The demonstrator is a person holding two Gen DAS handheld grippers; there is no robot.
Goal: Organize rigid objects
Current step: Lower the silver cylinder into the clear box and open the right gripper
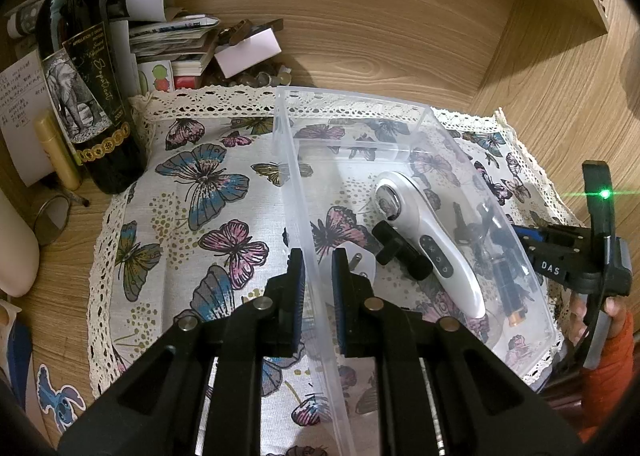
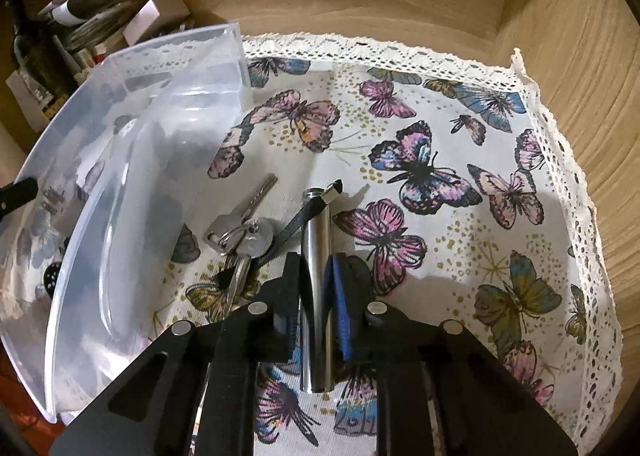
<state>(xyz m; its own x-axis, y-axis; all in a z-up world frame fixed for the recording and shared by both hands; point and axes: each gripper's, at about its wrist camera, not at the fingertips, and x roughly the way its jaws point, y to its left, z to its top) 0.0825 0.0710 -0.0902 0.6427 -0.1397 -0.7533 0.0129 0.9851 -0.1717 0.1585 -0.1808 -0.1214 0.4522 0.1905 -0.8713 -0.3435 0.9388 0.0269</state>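
A clear plastic bin (image 1: 294, 183) stands on the butterfly cloth (image 1: 192, 223). It holds a white handheld device (image 1: 432, 236), a black knob (image 1: 396, 248) and a battery (image 1: 506, 288). My left gripper (image 1: 318, 268) straddles the bin's left wall, jaws close on either side of it. My right gripper (image 2: 316, 276) is shut on a shiny metal cylinder (image 2: 316, 296) just right of the bin (image 2: 132, 175), low over the cloth (image 2: 460, 175). A bunch of keys (image 2: 244, 232) with a black strap lies on the cloth between the cylinder and the bin. The right gripper also shows in the left wrist view (image 1: 560, 252).
A dark wine bottle (image 1: 86, 95), a gold tube (image 1: 56, 151) and a heap of papers and small boxes (image 1: 172, 43) stand at the back left. A round lens (image 1: 52, 217) lies on the wooden desk. Wooden walls close in behind and to the right.
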